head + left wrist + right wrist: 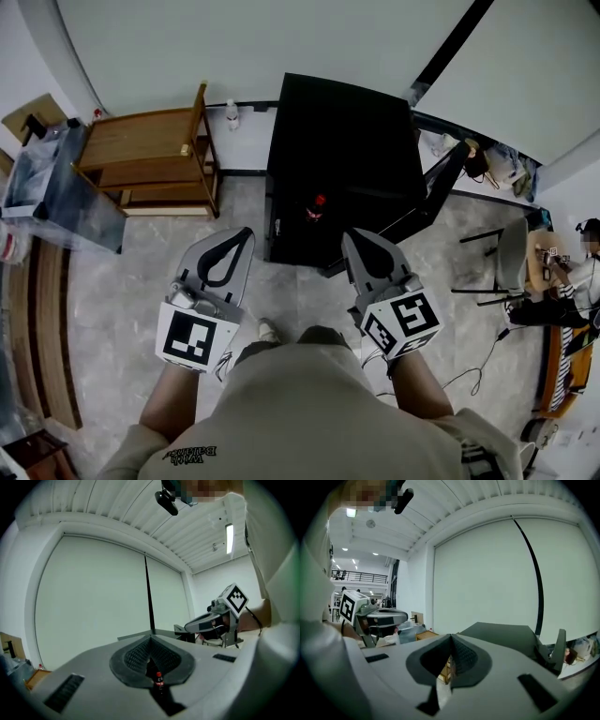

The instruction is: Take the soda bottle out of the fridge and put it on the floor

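A small dark soda bottle [317, 206] with a red cap stands upright in the open front of the black fridge [342, 122]. The fridge door [439, 187] is swung out to the right. Both grippers hover above the floor in front of the fridge, short of the bottle. My left gripper [247, 232] is shut with nothing in it, and the left gripper view shows the bottle [159, 680] far off through the gap below its jaw tips [151, 638]. My right gripper [349, 234] is also shut and empty, its tips [450, 635] meeting.
A wooden shelf unit [150, 150] stands left of the fridge, with a small white bottle [232, 114] by the wall between them. A clear plastic bin [47, 187] is at far left. A chair [506, 262], cables and a seated person [581, 272] are at right.
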A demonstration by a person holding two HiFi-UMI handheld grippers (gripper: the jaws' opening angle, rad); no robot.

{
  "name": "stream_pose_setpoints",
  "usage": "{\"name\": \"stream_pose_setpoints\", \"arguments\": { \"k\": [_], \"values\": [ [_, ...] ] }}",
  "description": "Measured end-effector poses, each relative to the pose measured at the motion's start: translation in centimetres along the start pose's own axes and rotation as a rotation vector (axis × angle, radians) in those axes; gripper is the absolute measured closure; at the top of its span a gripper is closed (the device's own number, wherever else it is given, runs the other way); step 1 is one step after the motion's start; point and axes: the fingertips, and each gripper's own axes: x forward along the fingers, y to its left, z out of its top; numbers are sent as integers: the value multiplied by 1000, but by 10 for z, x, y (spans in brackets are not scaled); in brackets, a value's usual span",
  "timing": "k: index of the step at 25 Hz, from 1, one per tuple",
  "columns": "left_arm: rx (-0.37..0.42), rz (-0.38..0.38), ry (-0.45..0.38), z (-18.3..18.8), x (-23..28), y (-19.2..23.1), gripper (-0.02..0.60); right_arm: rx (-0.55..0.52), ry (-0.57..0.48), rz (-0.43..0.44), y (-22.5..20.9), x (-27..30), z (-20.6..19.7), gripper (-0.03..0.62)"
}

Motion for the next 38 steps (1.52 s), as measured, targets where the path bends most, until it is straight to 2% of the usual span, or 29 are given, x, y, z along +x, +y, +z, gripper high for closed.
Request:
{"name": "stream_pose_setpoints", "arguments": {
  "k": [5,10,17,19,20,21,24,32,38],
  "values": [
    [13,1,-1,1,15,5,575,19,16,-20,-13,8,-7,597],
    [34,74,32,-8,32,16,575,20,55,-2,-28,26,-25,597],
    [-24,121,98,-28,60,19,575,60,116,62,-56,60,-57,595],
    [-42,136,113,-34,68,21,575,56,140,76,-64,70,-68,566],
    [-40,142,118,-37,71,21,575,51,155,81,-68,75,-76,504],
    [-36,147,123,-40,75,20,575,44,171,86,-71,81,-83,478],
    [-38,164,143,-51,85,16,575,11,216,93,-83,96,-109,454],
    [-67,210,193,-86,107,8,575,-31,304,96,-112,142,-183,428],
    [-184,258,237,-123,116,9,575,-68,344,100,-127,168,-233,461]
  ]
}}
